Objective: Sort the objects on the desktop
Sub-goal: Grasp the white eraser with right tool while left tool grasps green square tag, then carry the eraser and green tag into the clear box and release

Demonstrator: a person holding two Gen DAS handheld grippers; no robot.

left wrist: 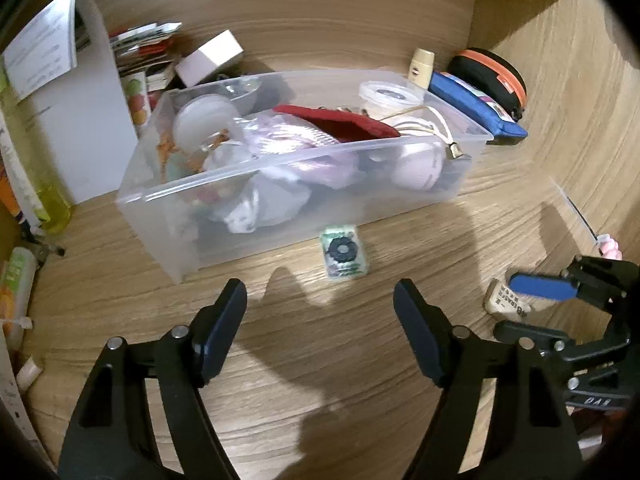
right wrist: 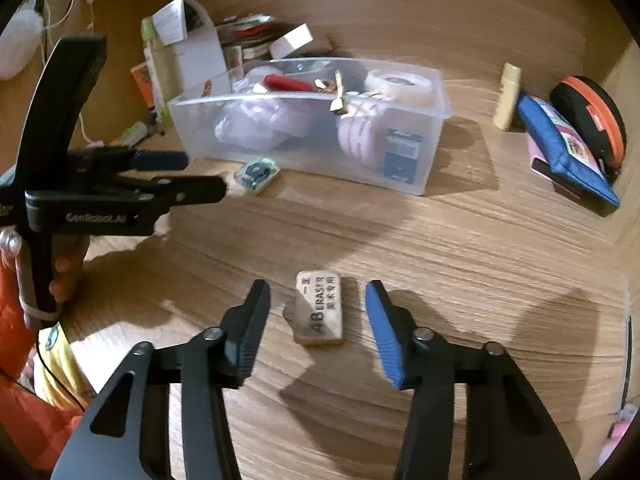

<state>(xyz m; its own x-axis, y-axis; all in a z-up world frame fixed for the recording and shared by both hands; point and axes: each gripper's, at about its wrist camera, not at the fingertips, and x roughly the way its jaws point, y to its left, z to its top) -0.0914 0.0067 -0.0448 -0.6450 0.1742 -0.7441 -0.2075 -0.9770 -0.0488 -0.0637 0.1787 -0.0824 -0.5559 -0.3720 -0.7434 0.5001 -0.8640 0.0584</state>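
On the desk [right wrist: 460,248], a clear bin [right wrist: 432,152] is already crowded; an eraser [right wrist: 320,309] lies untouched inside the narrowly parted right gripper [right wrist: 318,312], a small packet [left wrist: 343,252] ahead of the wide, empty left gripper [left wrist: 320,312].

Warm light falls across a wood-grain surface [left wrist: 360,360], throwing soft dark shadows over it. Matching wood panels rise as a back wall [left wrist: 340,20] and a side wall [left wrist: 580,100].
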